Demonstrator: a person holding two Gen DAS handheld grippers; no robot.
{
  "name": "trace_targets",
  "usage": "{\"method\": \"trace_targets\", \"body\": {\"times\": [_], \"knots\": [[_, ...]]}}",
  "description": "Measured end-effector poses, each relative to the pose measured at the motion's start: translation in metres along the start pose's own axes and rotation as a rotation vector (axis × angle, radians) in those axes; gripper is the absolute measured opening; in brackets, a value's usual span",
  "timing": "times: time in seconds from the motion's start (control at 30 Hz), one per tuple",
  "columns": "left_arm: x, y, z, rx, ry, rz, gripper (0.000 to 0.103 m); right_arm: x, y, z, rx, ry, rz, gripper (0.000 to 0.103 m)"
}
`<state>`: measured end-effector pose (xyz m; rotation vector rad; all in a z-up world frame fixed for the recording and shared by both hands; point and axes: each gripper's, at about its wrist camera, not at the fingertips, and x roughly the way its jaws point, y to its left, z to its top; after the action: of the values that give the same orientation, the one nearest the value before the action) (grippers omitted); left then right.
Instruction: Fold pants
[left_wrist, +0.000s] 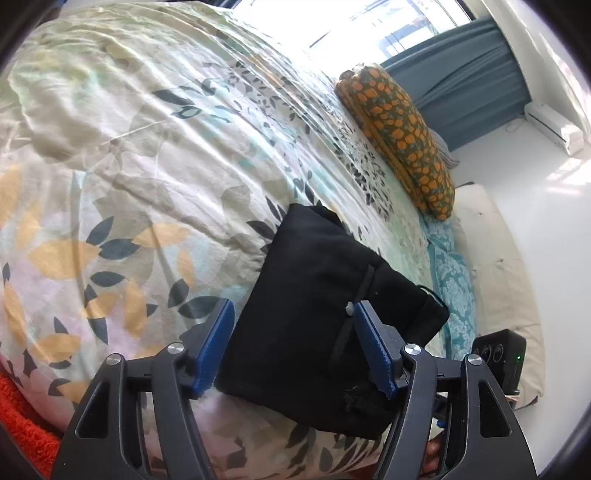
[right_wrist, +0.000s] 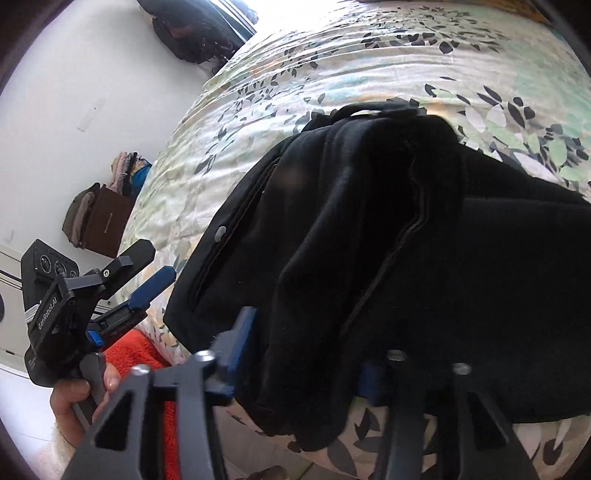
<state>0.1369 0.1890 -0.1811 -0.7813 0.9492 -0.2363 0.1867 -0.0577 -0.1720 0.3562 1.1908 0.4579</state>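
The black pants lie as a folded bundle near the bed's near edge, right in front of both grippers. The left gripper hovers with jaws spread, straddling the bundle's near end. The right gripper has cloth draped between its jaws; whether they pinch it I cannot tell. Open bedspread lies beyond for 1 more fold.

Pants: plain black, black drawstring, small grey snap. Bedspread: pale cream, printed with dark slate, mustard and mint leaves. Pillow: olive green, orange blotches. Curtain: dusty blue. Towel: bright orange-red. Gripper pads: blue, on black arms.
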Motion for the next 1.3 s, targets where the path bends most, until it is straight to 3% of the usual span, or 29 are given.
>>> {"method": "trace_targets", "body": {"times": [0.17,0.27,0.37,0.43,0.57,0.83,0.9,1.0,1.1,1.13,1.2,1.3], "knots": [[-0.008,-0.009,0.0,0.034,-0.025,-0.012,0.069,-0.044,-0.029,0.014,0.096,-0.088,0.243,0.018],[-0.006,-0.014,-0.004,0.053,-0.016,-0.02,0.069,-0.087,-0.061,0.015,0.131,-0.114,0.32,0.018],[0.001,-0.016,-0.009,0.057,0.009,-0.024,0.069,-0.119,-0.102,0.021,0.16,-0.121,0.322,0.018],[0.009,-0.017,-0.013,0.06,0.031,-0.022,0.069,-0.133,-0.132,0.02,0.173,-0.112,0.276,0.018],[0.019,-0.024,-0.02,0.091,0.066,-0.017,0.069,-0.153,-0.199,0.001,0.292,-0.114,0.244,0.018],[0.028,-0.038,-0.033,0.162,0.114,0.002,0.069,-0.155,-0.281,-0.025,0.451,-0.106,0.28,0.018],[0.032,-0.041,-0.036,0.176,0.126,0.006,0.069,-0.154,-0.29,-0.027,0.433,-0.1,0.241,0.018],[0.038,-0.046,-0.042,0.212,0.145,0.022,0.069,-0.15,-0.295,-0.03,0.39,-0.096,0.101,0.023],[0.039,-0.055,-0.048,0.268,0.15,0.045,0.069,-0.162,-0.303,-0.037,0.398,-0.12,0.028,0.061],[0.038,-0.059,-0.051,0.294,0.148,0.055,0.069,-0.17,-0.306,-0.041,0.409,-0.147,0.018,0.066],[0.037,-0.068,-0.056,0.349,0.139,0.087,0.069,-0.194,-0.303,-0.047,0.401,-0.215,-0.087,0.066],[0.041,-0.089,-0.064,0.43,0.114,0.129,0.07,-0.224,-0.263,-0.046,0.216,-0.347,-0.224,0.066]]}}
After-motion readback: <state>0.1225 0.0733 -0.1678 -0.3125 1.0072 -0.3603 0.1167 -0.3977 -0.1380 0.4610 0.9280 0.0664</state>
